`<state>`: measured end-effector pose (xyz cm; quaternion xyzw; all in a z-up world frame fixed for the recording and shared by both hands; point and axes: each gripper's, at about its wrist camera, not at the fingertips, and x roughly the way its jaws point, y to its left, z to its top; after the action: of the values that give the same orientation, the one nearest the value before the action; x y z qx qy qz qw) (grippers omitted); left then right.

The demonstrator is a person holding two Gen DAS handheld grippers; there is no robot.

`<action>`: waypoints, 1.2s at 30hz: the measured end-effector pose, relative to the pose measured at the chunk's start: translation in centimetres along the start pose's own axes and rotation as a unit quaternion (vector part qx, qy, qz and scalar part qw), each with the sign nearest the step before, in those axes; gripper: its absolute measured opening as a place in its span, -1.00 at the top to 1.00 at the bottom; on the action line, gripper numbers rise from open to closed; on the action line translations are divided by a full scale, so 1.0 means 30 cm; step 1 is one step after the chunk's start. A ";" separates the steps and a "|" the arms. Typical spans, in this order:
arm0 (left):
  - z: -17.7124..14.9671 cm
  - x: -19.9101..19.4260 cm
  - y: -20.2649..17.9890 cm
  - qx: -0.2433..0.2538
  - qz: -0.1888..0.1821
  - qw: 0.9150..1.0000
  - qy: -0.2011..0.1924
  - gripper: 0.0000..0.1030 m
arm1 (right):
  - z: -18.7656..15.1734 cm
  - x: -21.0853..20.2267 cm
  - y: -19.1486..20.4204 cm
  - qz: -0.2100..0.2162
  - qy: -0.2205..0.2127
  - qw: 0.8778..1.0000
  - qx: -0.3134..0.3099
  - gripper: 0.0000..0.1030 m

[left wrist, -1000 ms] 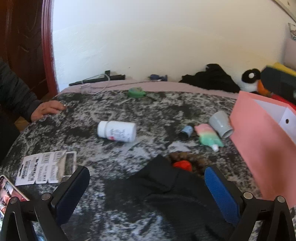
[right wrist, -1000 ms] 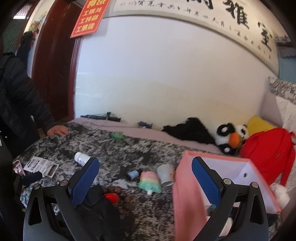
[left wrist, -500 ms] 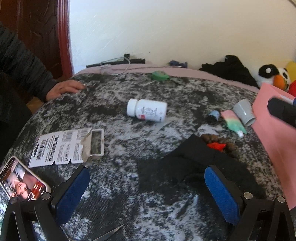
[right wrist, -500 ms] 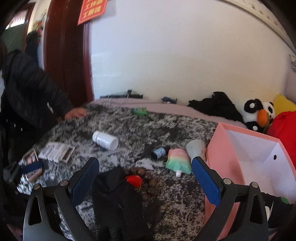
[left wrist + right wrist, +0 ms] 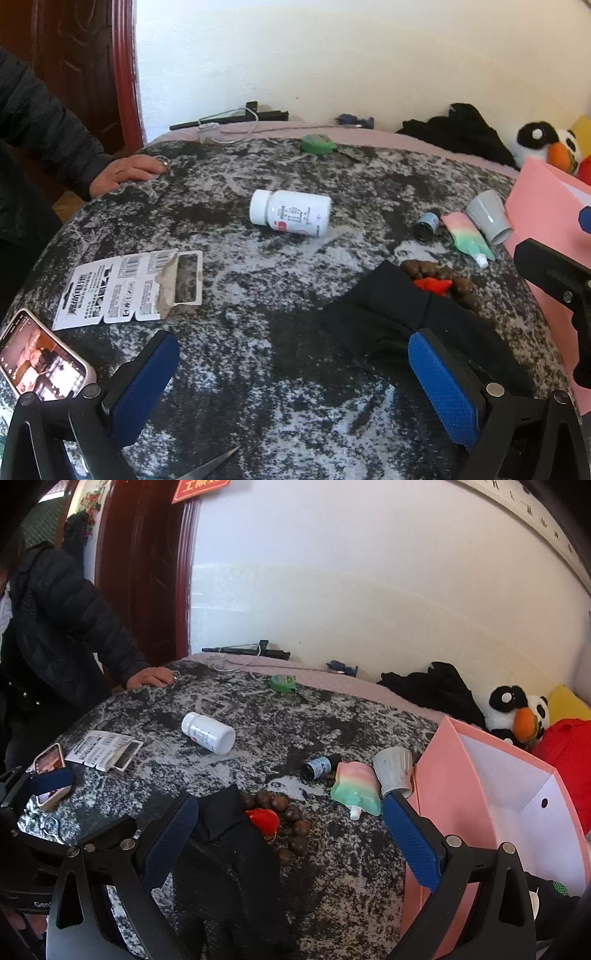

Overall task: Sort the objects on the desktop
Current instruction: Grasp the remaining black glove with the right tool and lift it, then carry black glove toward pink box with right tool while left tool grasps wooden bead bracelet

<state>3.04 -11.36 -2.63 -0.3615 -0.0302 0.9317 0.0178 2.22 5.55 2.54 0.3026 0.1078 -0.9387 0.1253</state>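
A white pill bottle [image 5: 290, 217] [image 5: 209, 733] lies on its side mid-table. A black glove [image 5: 402, 325] [image 5: 229, 871] lies near me, with a bead bracelet with a red piece [image 5: 434, 283] [image 5: 275, 821] beside it. A small dark bottle [image 5: 318, 766], a pastel pouch [image 5: 356, 788] and a grey cup [image 5: 394, 770] lie by the pink box [image 5: 491, 805]. My left gripper [image 5: 291, 387] is open and empty over the near table. My right gripper [image 5: 288, 843] is open and empty above the glove and bracelet.
A torn card package [image 5: 129, 288] and a phone [image 5: 40, 363] lie at the left. Scissor tips [image 5: 214, 465] show at the front edge. A green tape measure [image 5: 317, 144] lies far back. A person's hand [image 5: 129, 171] rests on the table's left edge.
Both grippers have shifted left and the right one has come lower toward the table. The phone and card package have come into fuller view. Both stay open.
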 end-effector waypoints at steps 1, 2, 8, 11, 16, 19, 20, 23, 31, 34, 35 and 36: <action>0.000 0.001 -0.001 0.001 0.000 1.000 0.000 -0.99 | 0.000 0.000 -0.002 0.004 0.001 1.000 0.001 -0.97; 0.001 0.000 0.001 0.001 0.002 1.000 -0.001 -0.99 | -0.001 0.002 -0.002 0.010 0.002 1.000 0.001 -0.97; 0.008 -0.011 0.045 -0.009 0.027 1.000 -0.007 -0.98 | -0.040 0.069 0.030 0.079 0.050 0.996 -0.003 -0.88; 0.012 -0.019 0.093 -0.031 0.029 0.999 -0.007 -0.99 | -0.080 0.130 0.058 0.083 0.087 0.992 -0.022 -0.68; 0.006 -0.017 0.152 -0.058 0.031 0.998 0.000 -0.98 | -0.175 0.229 0.106 0.104 0.152 0.982 -0.044 0.30; 0.002 -0.020 0.158 -0.057 0.028 0.998 0.002 -0.98 | -0.183 0.202 0.104 0.113 0.136 0.983 -0.045 0.86; 0.002 -0.024 0.157 -0.056 0.028 0.998 0.000 -0.98 | -0.173 0.176 0.090 0.114 0.125 0.985 -0.040 0.87; 0.004 -0.032 0.151 -0.051 0.028 0.998 -0.006 -0.98 | -0.144 0.104 0.049 0.122 0.097 0.988 -0.022 0.88; 0.007 -0.028 0.139 -0.052 0.022 0.998 -0.003 -0.98 | -0.054 -0.028 -0.046 0.120 0.041 0.992 0.019 0.89; 0.007 -0.028 0.130 -0.048 0.023 0.999 -0.003 -0.98 | -0.017 -0.081 -0.074 0.108 0.014 0.994 0.029 0.89; 0.007 -0.027 0.127 -0.047 0.022 0.999 -0.003 -0.98 | -0.002 -0.104 -0.082 0.102 0.002 0.994 0.030 0.89; 0.007 -0.026 0.124 -0.047 0.021 0.999 -0.003 -0.98 | 0.012 -0.133 -0.092 0.095 -0.011 0.995 0.031 0.89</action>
<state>3.44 -15.12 -2.20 -0.3594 -0.0660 0.9307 -0.0187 4.33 8.74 5.54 0.3053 0.0482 -0.9285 0.2058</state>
